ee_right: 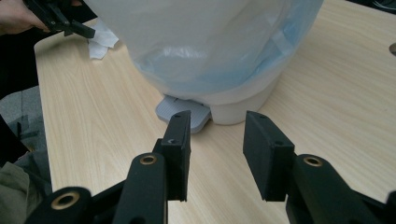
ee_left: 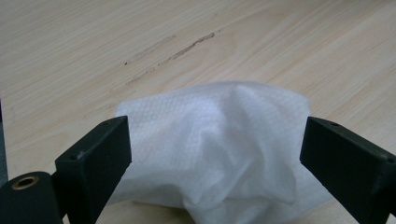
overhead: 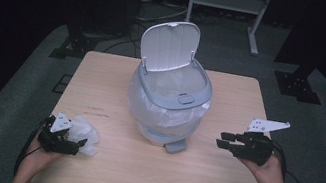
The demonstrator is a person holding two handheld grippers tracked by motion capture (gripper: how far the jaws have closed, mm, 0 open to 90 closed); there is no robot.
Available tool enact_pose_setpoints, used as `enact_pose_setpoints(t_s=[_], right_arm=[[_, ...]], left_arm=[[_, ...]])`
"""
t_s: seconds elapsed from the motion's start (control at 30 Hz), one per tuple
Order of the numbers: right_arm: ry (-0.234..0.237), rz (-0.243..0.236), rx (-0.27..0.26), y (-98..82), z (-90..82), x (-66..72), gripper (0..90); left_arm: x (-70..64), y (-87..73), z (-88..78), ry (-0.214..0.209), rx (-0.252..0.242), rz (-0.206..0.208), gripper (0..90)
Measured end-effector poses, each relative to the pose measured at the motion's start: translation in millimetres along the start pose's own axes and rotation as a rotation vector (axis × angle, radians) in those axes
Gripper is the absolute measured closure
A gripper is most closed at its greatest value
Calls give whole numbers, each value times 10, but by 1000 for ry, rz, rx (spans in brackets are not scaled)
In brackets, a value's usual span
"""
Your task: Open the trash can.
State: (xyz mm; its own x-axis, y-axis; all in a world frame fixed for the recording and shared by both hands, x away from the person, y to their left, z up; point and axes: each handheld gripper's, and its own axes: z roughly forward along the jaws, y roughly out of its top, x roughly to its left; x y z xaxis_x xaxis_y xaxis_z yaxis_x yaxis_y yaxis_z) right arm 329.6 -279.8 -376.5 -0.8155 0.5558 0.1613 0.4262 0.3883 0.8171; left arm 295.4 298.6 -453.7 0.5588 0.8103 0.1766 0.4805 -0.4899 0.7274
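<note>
A white pedal bin [overhead: 169, 103] stands in the middle of the wooden table [overhead: 216, 182], its lid [overhead: 168, 45] up and a clear bag liner [ee_right: 210, 42] folded over its rim. Its grey pedal [overhead: 175, 146] [ee_right: 183, 112] faces the near edge. A crumpled white tissue [overhead: 85, 133] [ee_left: 219, 149] lies at the near left. My left gripper [overhead: 74, 146] [ee_left: 215, 154] is open, its jaws on either side of the tissue. My right gripper [overhead: 223, 139] [ee_right: 215, 149] is open and holds nothing, hovering right of the bin and pointing at the pedal.
Dark floor surrounds the table. A metal stand frame [overhead: 227, 1] and cables [overhead: 159, 14] sit beyond the far edge. Bare tabletop lies between the two grippers along the near edge.
</note>
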Motion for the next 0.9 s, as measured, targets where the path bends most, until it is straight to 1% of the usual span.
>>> enact_pose_setpoints(t_s=[0.03,0.13,0.17,0.2,0.23,0.3,0.37,0.43,0.47,0.5,0.57,0.77,0.8,0.83,0.9], right_arm=[[0,1,1,-16,2,-3,606],[1,7,2,-70,10,-11,606],[1,7,2,-70,10,-11,606],[2,11,5,-104,18,-16,606],[3,10,5,-115,20,-19,606],[5,12,4,-140,24,-22,607],[6,15,4,-164,28,-24,606],[6,19,2,-177,31,-25,606],[9,21,1,-188,35,-27,600],[8,23,4,-218,46,-29,599],[9,25,4,-243,52,-31,599],[9,38,7,-332,71,-45,593],[10,44,8,-378,80,-54,588],[10,44,8,-378,80,-54,588],[13,53,8,-442,93,-63,588]], left_arm=[[9,-10,1,-5,5,-10,85],[29,-33,17,-17,20,-20,111],[29,-33,17,-17,20,-20,123],[29,-38,28,-28,27,-20,128],[24,-43,40,-23,42,-18,128],[26,-51,59,-31,48,-20,132],[26,-61,76,-32,65,-18,142],[24,-70,89,-36,66,-22,142],[22,-76,98,-43,74,-20,143],[14,-84,108,-50,81,-12,172],[6,-88,119,-53,91,-4,189],[2,-93,122,-61,85,-12,216],[7,-96,121,-73,83,-21,239],[7,-96,121,-73,83,-21,253],[12,-99,119,-93,81,-35,286]])
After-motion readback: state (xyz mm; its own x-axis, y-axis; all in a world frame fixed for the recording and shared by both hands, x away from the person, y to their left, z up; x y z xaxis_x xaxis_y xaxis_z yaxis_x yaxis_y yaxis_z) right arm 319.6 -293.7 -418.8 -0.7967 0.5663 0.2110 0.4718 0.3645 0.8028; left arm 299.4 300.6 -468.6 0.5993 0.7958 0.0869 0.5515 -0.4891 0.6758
